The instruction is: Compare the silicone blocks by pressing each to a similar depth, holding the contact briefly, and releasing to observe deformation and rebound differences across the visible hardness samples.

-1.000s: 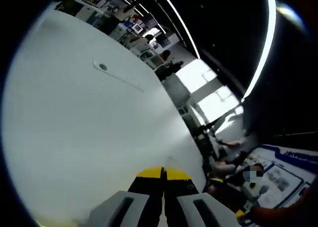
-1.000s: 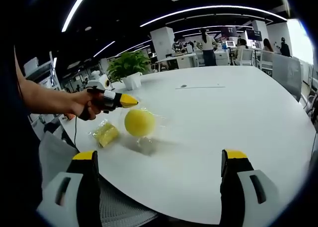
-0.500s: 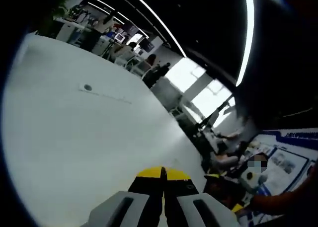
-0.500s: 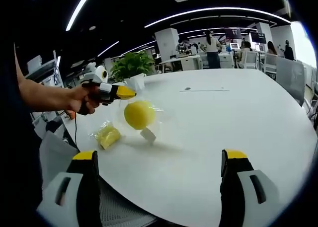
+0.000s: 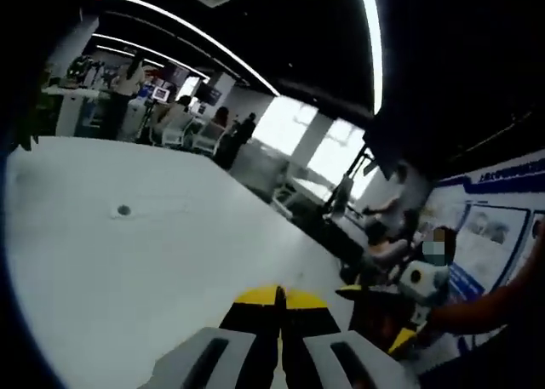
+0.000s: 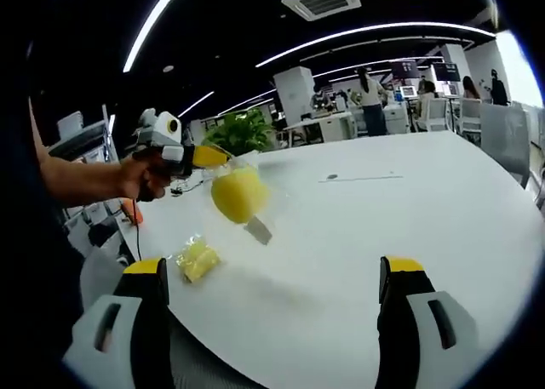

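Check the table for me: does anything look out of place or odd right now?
Yes. The left gripper holds the round yellow sample by its clear bag, dangling above the white table, not resting for pressing. The other bagged yellow piece lies near the table edge.

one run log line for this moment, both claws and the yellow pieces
left claw: shut on clear bag, yellow ball hanging off table | right claw: open, idle | bagged yellow block: lying on table

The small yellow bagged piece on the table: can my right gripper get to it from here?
Probably yes. The right gripper is open, and the small yellow bagged piece lies on the white table with nothing between. The left gripper holds the bagged yellow ball above it, off the table.
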A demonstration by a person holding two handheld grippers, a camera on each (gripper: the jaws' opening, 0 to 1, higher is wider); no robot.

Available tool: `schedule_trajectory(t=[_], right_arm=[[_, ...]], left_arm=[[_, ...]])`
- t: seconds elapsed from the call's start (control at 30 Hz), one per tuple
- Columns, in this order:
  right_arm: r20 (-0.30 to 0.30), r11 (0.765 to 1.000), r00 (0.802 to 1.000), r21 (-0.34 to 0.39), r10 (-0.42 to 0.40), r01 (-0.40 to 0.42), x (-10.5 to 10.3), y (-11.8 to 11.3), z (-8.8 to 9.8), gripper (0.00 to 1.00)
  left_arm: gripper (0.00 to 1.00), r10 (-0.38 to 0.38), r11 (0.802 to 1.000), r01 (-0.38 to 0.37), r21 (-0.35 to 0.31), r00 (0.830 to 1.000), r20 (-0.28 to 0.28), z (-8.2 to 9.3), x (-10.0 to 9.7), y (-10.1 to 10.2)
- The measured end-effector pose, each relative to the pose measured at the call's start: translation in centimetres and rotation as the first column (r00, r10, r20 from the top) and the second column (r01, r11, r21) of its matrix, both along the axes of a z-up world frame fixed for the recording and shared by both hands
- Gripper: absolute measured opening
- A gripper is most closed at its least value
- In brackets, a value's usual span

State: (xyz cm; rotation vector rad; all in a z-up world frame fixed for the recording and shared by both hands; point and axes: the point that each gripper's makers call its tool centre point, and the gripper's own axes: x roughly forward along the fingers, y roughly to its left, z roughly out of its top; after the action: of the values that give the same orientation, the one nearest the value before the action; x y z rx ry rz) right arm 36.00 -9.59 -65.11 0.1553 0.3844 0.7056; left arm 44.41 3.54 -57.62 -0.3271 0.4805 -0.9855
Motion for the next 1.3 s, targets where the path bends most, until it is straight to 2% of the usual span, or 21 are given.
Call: schedule_trajectory(t=[0.13, 0.2, 0.33, 0.47, 0.67, 0.83, 1.07, 1.17, 1.23, 1.3], right_arm=[[0.034, 1.0, 0.999, 0.004, 0.001, -0.001, 0.8, 0.2, 1.4, 0.96], [0.052, 1.0, 0.999, 0.002, -0.001, 0.001, 1.2, 0.3, 2.0, 0.96], [0.077, 1.0, 0.997, 0.002, 0.0, 0.0, 1.7, 0.5, 3.0, 0.96], [0.103, 1.0, 0.995, -0.024, 0.004, -0.002, 2.1, 0.7, 3.6, 0.96], [0.13, 1.0, 0.991, -0.005, 0.022, -0.022, 2.1, 1.9, 5.4, 0.96], [0.184, 0.994, 0.977, -0.017, 0.111, -0.11, 1.3, 4.7, 7.9, 0.96], [0.226, 0.987, 0.962, 0.006, 0.154, -0.16, 1.5, 6.2, 10.2, 0.96], [0.266, 0.977, 0.943, 0.019, 0.2, -0.212, 1.4, 7.2, 11.3, 0.96], [0.311, 0.963, 0.913, -0.04, 0.265, -0.266, 1.3, 8.3, 11.7, 0.96], [0.307, 0.948, 0.899, -0.041, 0.312, -0.315, 1.4, 9.5, 12.0, 0.96]], left_arm=[[0.0, -0.035, 0.999, 0.035, -0.012, 0.999, 0.032, 2.6, -0.6, 0.0], [0.0, -0.066, 0.998, 0.065, 0.008, 0.996, 0.066, 3.5, -1.1, -0.1], [0.0, -0.085, 0.996, 0.085, -0.002, 0.994, 0.073, 5.0, -2.0, 0.1], [0.0, -0.079, 0.996, 0.081, -0.025, 0.995, 0.059, 5.9, -2.5, 0.4], [0.0, -0.088, 0.995, 0.091, -0.04, 0.994, 0.058, 7.3, -3.3, 0.5], [0.0, -0.115, 0.992, 0.118, -0.037, 0.991, 0.064, 8.3, -4.4, 0.3], [0.0, -0.13, 0.989, 0.134, -0.069, 0.99, 0.052, 9.4, -5.5, 0.2], [0.0, -0.137, 0.986, 0.141, -0.089, 0.989, 0.054, 10.0, -5.9, 0.2], [0.0, -0.14, 0.984, 0.144, -0.108, 0.989, 0.046, 10.5, -6.1, 0.2], [0.0, -0.145, 0.982, 0.149, -0.114, 0.988, 0.048, 11.0, -6.3, 0.2]])
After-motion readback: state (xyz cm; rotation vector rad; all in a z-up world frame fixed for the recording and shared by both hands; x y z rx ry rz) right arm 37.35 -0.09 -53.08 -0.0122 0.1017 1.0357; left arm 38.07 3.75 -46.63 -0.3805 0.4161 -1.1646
